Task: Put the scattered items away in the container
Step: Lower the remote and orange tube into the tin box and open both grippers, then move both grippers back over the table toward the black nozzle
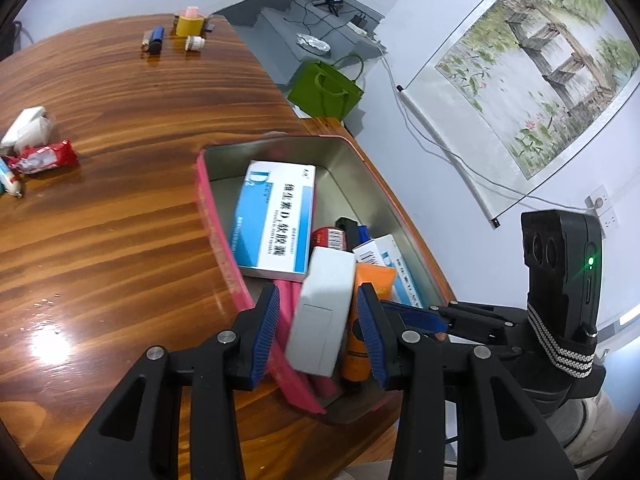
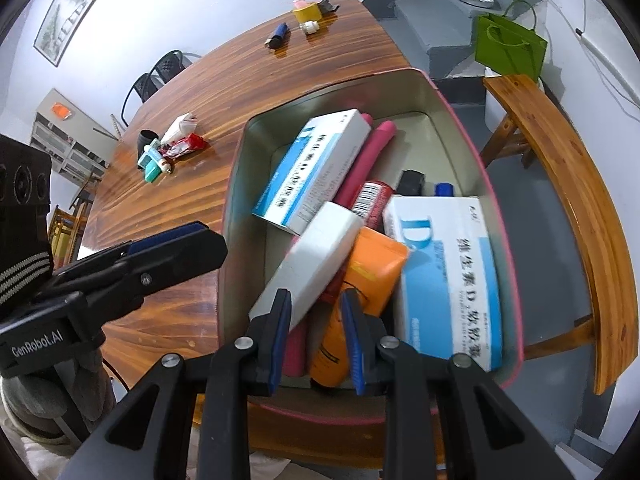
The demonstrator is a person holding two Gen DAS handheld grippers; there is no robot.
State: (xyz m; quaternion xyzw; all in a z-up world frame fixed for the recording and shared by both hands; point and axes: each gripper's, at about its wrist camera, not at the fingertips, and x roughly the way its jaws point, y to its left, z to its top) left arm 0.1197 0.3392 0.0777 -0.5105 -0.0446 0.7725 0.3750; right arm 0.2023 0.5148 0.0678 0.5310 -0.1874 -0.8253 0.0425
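- Your left tool (image 1: 318, 322) stands part-way apart around the white box (image 1: 322, 312), which leans tilted over the near end of the tin (image 1: 280, 146); whether the pads press on it you cannot tell from either view.
- The box's long axis runs from the tin's near-left corner up toward its middle, lying across the orange tube (image 1: 366, 320) and a pink tube (image 2: 362, 164).
- Your right tool (image 2: 316, 340) is narrow and holds nothing, hovering over the tin's near end just above the orange tube.
- Already in the tin: 2 blue-and-white medicine boxes (image 2: 316, 168), a red can (image 2: 372, 200).
- Left on the surface (image 1: 120, 184), well beyond the tin: a red wrapper (image 1: 46, 158) among small packets, and further off a yellow tape roll (image 1: 189, 26) by a blue lighter (image 1: 157, 40).
- Your left hand is nearer those leftovers.
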